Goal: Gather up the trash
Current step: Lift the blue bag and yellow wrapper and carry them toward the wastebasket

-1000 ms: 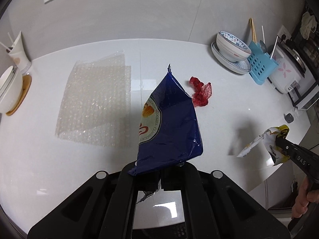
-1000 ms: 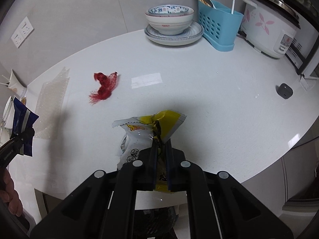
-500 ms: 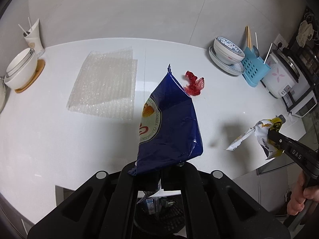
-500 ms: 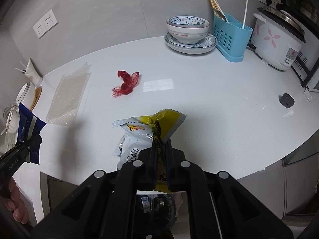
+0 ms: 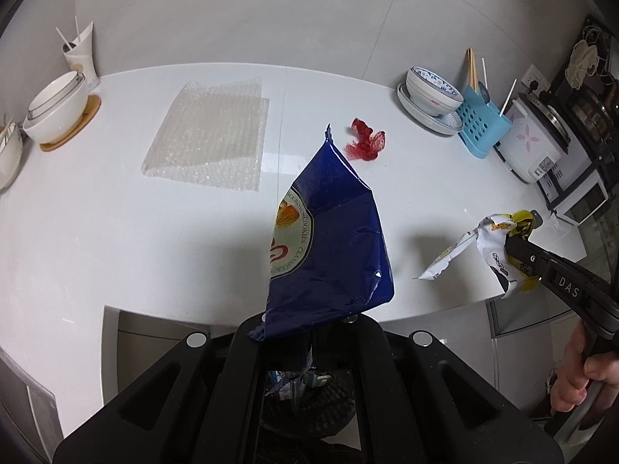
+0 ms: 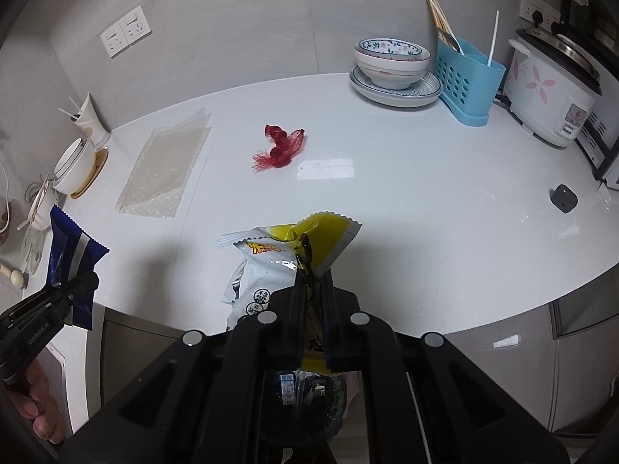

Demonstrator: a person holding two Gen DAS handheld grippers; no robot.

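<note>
**Both grippers hold wrappers off the front edge**

Far left on the white surface [image 5: 116, 232]: white bowls [image 5: 56, 106] on a wooden coaster, a cup [image 5: 82, 58] with sticks behind. Next, bubble wrap [image 5: 209, 139] lying flat.

Left gripper [image 5: 305, 328]: fingers clenched on the bottom of a blue cookie bag [image 5: 329, 239], which stands up above them, lifted clear of the surface. Below, between the gripper arms, a dark bin [image 5: 305, 398] with scraps inside.

Beyond the bag, red mesh [image 5: 365, 143] lies loose mid-surface, well apart from both grippers.

Right gripper [image 6: 311, 301]: fingers pinched on a yellow-and-white wrapper [image 6: 286, 255], held in the air just past the front edge, above the bin.

Back right: patterned bowl [image 6: 390, 62] on a plate, blue utensil caddy [image 6: 466, 81], rice cooker [image 6: 549, 92]. A small dark object [image 6: 564, 198] sits near the right edge.
</note>
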